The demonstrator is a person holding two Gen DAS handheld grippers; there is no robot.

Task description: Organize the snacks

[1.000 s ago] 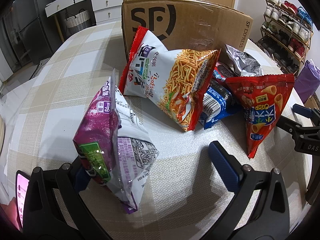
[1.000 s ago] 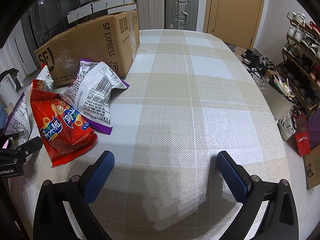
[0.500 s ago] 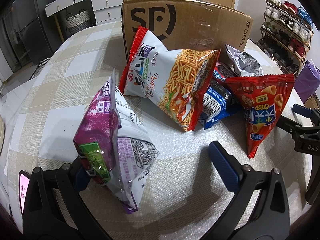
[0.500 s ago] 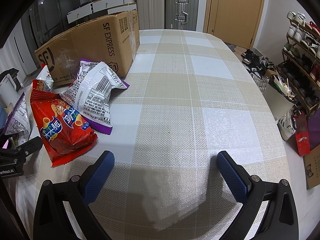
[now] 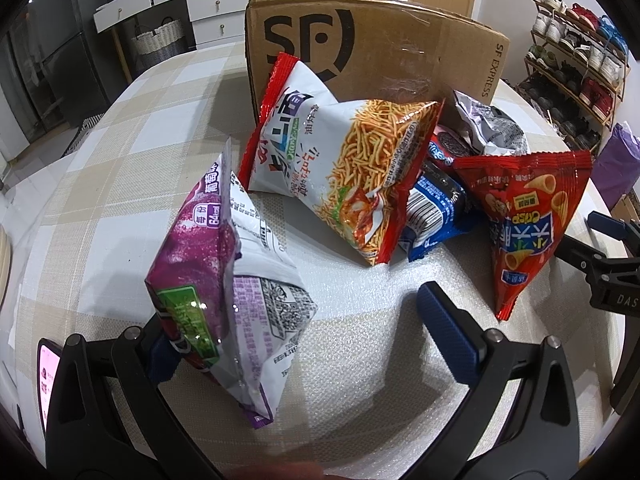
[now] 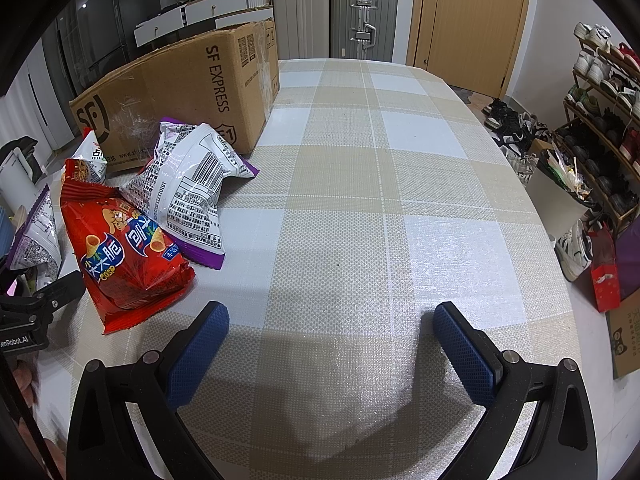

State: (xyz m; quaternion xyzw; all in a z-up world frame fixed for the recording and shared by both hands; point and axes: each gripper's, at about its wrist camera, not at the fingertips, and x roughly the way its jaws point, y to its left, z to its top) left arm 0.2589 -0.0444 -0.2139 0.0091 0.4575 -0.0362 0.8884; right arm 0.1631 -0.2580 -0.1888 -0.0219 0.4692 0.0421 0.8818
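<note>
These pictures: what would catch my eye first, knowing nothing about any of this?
Probably the purple bag looming up close, leaning against the left gripper's left finger. Behind it, a heap of bright snack bags, a noodle bag and a red bag, lies before a big cardboard box. The right gripper hangs open over bare tablecloth.

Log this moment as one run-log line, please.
left gripper: open, purple snack bag leaning on one finger | right gripper: open, empty | cardboard box: standing behind the bags
</note>
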